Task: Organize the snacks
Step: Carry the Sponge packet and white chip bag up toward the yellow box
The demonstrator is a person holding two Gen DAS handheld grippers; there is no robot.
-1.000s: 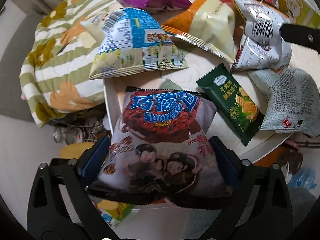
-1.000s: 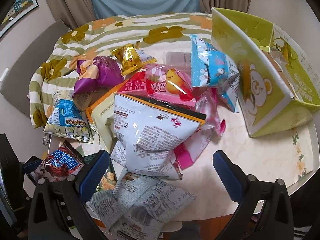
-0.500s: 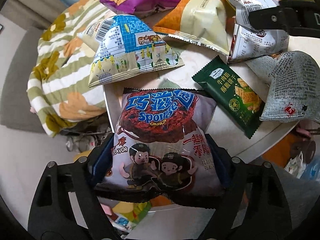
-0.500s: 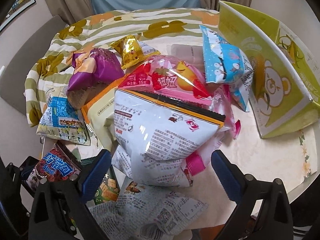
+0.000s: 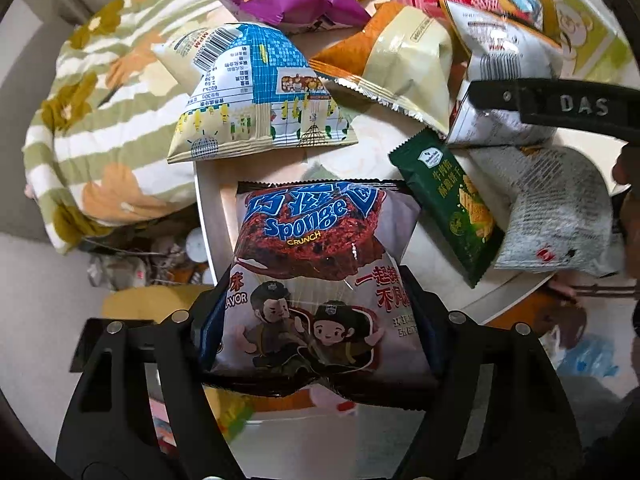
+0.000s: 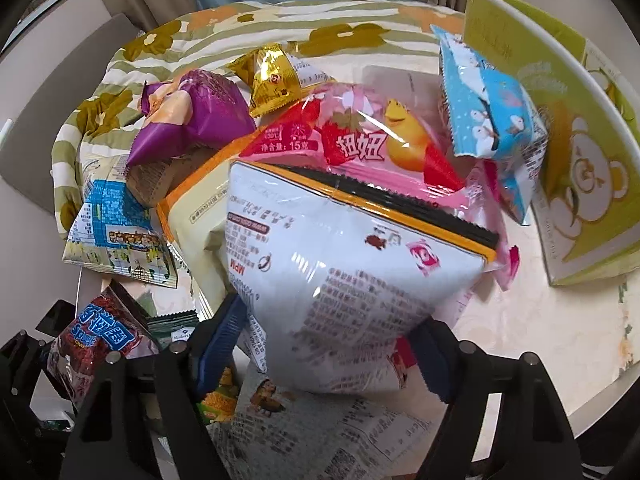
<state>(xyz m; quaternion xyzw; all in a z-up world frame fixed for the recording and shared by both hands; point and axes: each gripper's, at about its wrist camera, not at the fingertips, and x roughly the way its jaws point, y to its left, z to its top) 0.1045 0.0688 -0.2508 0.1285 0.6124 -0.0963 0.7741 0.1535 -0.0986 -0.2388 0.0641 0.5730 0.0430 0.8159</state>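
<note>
My left gripper [image 5: 320,320] is shut on a Sponge Crunch bag [image 5: 320,264] at the table's near-left edge; that bag also shows in the right wrist view [image 6: 100,340]. My right gripper [image 6: 324,344] is shut on a white snack bag with an orange and black top edge [image 6: 344,272]; the bag also shows in the left wrist view [image 5: 500,64]. A yellow-green bear box [image 6: 560,140] stands open at the far right of the table.
Loose snacks lie around: a purple bag [image 6: 192,116], a gold packet [image 6: 272,76], a pink strawberry bag [image 6: 360,140], a light blue bag [image 6: 488,120], a blue-grid bag [image 5: 256,96], a green cracker pack [image 5: 452,200], a grey printed bag [image 5: 560,208]. A floral cloth [image 5: 92,120] drapes the left.
Both grippers have closed: the left onto the Sponge Crunch bag, the right onto the white bag after moving forward to it. The Sponge Crunch bag has been drawn toward the table edge.
</note>
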